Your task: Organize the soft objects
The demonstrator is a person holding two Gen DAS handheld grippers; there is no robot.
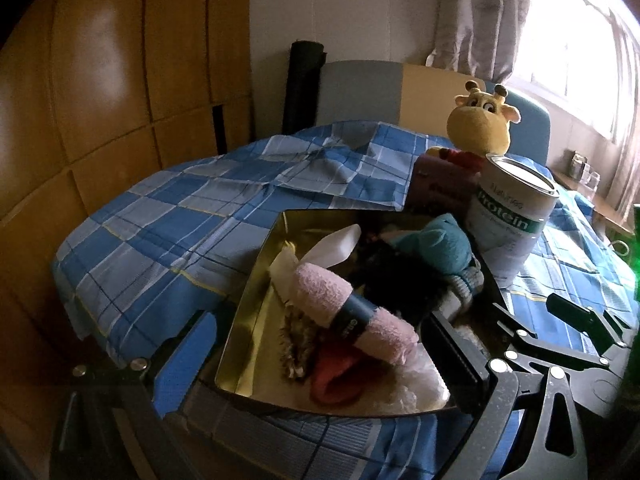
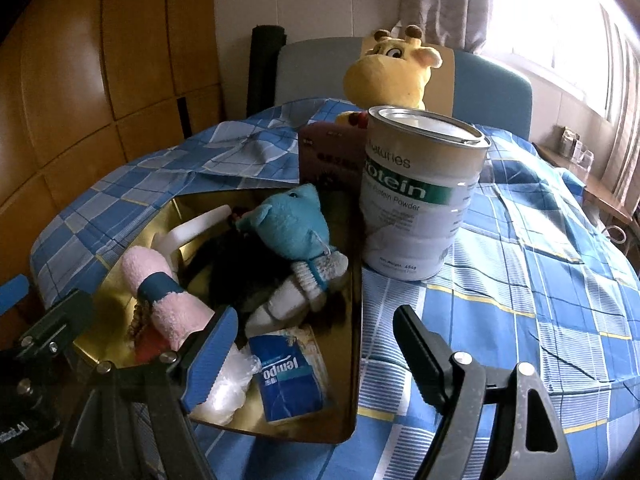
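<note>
**On the bed: tin packed with soft things**

On the checked bedspread [image 2: 520, 240] a gold tin [image 2: 354, 320] is seen, filled with a pink rolled towel [image 1: 344, 308] and blue plush [image 2: 292, 224]. Left tongs [image 1: 320, 364] and right tongs [image 2: 316, 356] are held wide, nothing gripped.

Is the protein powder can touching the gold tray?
Apart. In the right wrist view, a strip of blue checked bedsheet shows between the protein can's base and the gold tray's right rim.
</note>
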